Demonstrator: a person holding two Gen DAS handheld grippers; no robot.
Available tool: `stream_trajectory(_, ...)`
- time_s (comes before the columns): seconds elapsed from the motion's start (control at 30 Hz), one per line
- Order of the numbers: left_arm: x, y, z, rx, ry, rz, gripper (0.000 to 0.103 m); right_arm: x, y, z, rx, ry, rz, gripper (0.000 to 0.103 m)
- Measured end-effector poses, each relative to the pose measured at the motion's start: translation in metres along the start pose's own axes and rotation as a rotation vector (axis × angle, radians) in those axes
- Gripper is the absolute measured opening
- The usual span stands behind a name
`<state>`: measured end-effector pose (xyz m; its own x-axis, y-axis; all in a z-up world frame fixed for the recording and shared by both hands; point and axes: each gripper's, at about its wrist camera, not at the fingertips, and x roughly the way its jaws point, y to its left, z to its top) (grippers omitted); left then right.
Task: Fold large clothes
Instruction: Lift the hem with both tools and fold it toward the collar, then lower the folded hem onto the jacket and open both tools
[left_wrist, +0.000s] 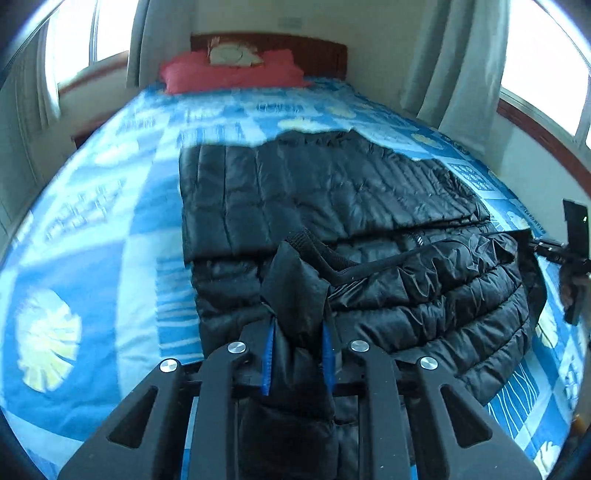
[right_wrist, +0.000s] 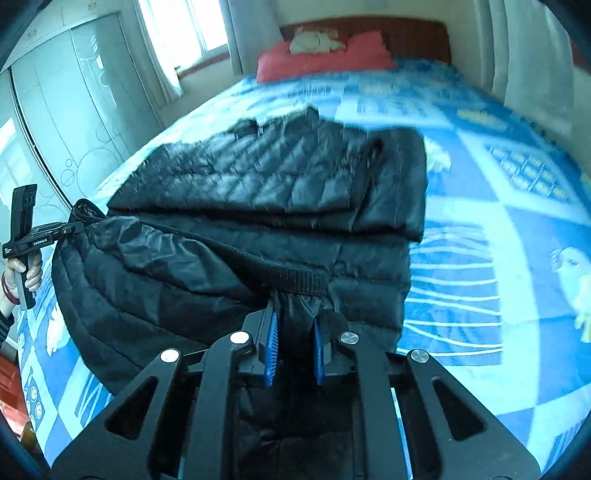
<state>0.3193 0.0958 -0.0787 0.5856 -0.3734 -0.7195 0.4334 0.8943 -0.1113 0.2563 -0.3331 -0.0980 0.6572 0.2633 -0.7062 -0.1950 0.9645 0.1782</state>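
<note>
A black quilted puffer jacket lies partly folded on the bed; it also shows in the right wrist view. My left gripper is shut on a bunched corner of the jacket's near hem and holds it up. My right gripper is shut on the other near corner, by a ribbed black band. The near edge of the jacket hangs between the two grippers. The right gripper shows at the right edge of the left wrist view; the left gripper and its hand show at the left of the right wrist view.
The bed has a blue and white patterned cover. A red pillow with a white cloth lies at the dark wooden headboard. Curtained windows stand on both sides. A wardrobe with glass doors stands to the left.
</note>
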Motion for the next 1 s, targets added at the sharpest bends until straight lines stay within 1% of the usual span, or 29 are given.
stream_trajectory(0.07, -0.009, -0.004, 0.009, 0.016, -0.030, 0.018, 0.019, -0.010, 0.003, 0.011, -0.006, -0.038, -0.021, 0.012)
stream_trajectory(0.17, -0.019, 0.000, 0.033, 0.000, -0.082, 0.034, 0.019, -0.018, 0.004, 0.035, -0.008, -0.094, -0.052, 0.012)
stream_trajectory(0.23, -0.016, 0.004, 0.055, 0.001, -0.109, 0.066, 0.019, -0.017, 0.003, 0.057, 0.000, -0.128, -0.071, 0.012)
stream_trajectory(0.27, -0.013, 0.005, 0.065, 0.006, -0.116, 0.082, 0.019, -0.013, 0.000, 0.075, 0.011, -0.148, -0.083, 0.012)
stream_trajectory(0.37, 0.007, 0.013, 0.105, -0.004, -0.130, 0.138, 0.019, 0.004, -0.004, 0.115, 0.010, -0.173, -0.129, 0.012)
stream_trajectory(0.43, 0.024, 0.020, 0.135, -0.017, -0.133, 0.178, 0.019, 0.021, -0.006, 0.149, -0.001, -0.186, -0.171, 0.012)
stream_trajectory(0.5, 0.042, 0.029, 0.162, -0.044, -0.136, 0.217, 0.019, 0.037, -0.010, 0.176, 0.004, -0.202, -0.197, 0.012)
stream_trajectory(0.57, 0.058, 0.036, 0.184, -0.062, -0.137, 0.254, 0.019, 0.056, -0.015, 0.205, 0.021, -0.221, -0.219, 0.012)
stream_trajectory(0.63, 0.082, 0.045, 0.205, -0.080, -0.138, 0.301, 0.019, 0.076, -0.019, 0.224, 0.035, -0.229, -0.240, 0.012)
stream_trajectory(0.73, 0.116, 0.054, 0.222, -0.085, -0.123, 0.366, 0.019, 0.115, -0.027, 0.244, 0.062, -0.217, -0.268, 0.012)
stream_trajectory(0.8, 0.143, 0.061, 0.227, -0.101, -0.098, 0.399, 0.019, 0.150, -0.032, 0.250, 0.068, -0.181, -0.293, 0.012)
stream_trajectory(0.87, 0.166, 0.068, 0.228, -0.116, -0.070, 0.414, 0.019, 0.175, -0.039, 0.249, 0.076, -0.151, -0.309, 0.012)
stream_trajectory(1.0, 0.212, 0.082, 0.214, -0.125, -0.001, 0.446, 0.019, 0.223, -0.062, 0.237, 0.129, -0.084, -0.327, 0.012)
